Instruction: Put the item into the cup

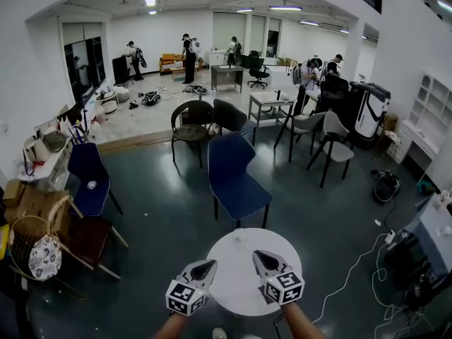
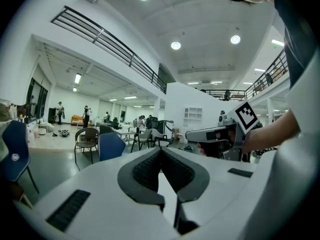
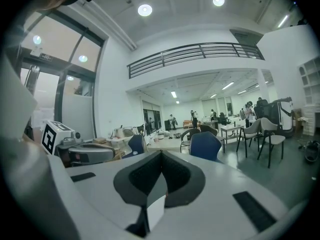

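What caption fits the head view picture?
Left gripper and right gripper, both shut, over a round white table, blue chair behind.

Round white table [image 1: 236, 272], on dark grey floor [image 1: 155, 217], blue chair [image 1: 233, 179] just behind

Open office-lab hall: scattered chairs [image 1: 236, 175], desks [image 1: 227, 76], mezzanine railing [image 3: 195, 52], people [image 1: 189, 58] working at back.

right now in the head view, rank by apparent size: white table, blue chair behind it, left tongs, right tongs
1. white table
2. blue chair
3. left tongs and right tongs look alike, so no ranking between them
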The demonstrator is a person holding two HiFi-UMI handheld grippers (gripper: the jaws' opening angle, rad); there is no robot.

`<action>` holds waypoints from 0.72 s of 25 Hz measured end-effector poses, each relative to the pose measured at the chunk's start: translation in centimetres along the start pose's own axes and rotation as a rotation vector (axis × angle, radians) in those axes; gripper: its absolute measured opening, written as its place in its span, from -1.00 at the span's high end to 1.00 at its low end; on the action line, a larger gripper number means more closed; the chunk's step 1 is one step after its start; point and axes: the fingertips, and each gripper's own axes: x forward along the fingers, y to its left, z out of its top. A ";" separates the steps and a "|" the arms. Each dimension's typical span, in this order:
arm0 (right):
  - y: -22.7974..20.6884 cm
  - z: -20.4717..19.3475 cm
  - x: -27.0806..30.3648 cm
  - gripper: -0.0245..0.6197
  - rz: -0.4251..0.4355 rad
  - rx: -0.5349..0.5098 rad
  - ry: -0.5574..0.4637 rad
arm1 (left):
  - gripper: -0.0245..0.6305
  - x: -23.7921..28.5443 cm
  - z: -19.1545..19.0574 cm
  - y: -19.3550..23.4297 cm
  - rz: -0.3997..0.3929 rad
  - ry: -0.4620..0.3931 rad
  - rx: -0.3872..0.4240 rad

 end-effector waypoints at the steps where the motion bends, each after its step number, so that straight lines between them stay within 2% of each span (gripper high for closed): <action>1: 0.0 0.1 0.0 0.87 0.000 0.000 -0.001 | 0.87 -0.1 0.0 0.1 0.001 0.001 -0.007; 9: -0.4 1.3 -2.3 0.87 -0.004 -0.002 -0.013 | 0.87 -0.1 1.7 -1.1 0.017 -0.024 -0.032; 18: 0.6 1.3 -5.3 0.87 0.008 -0.010 -0.013 | 0.88 -2.2 1.1 -4.0 0.032 -0.020 -0.048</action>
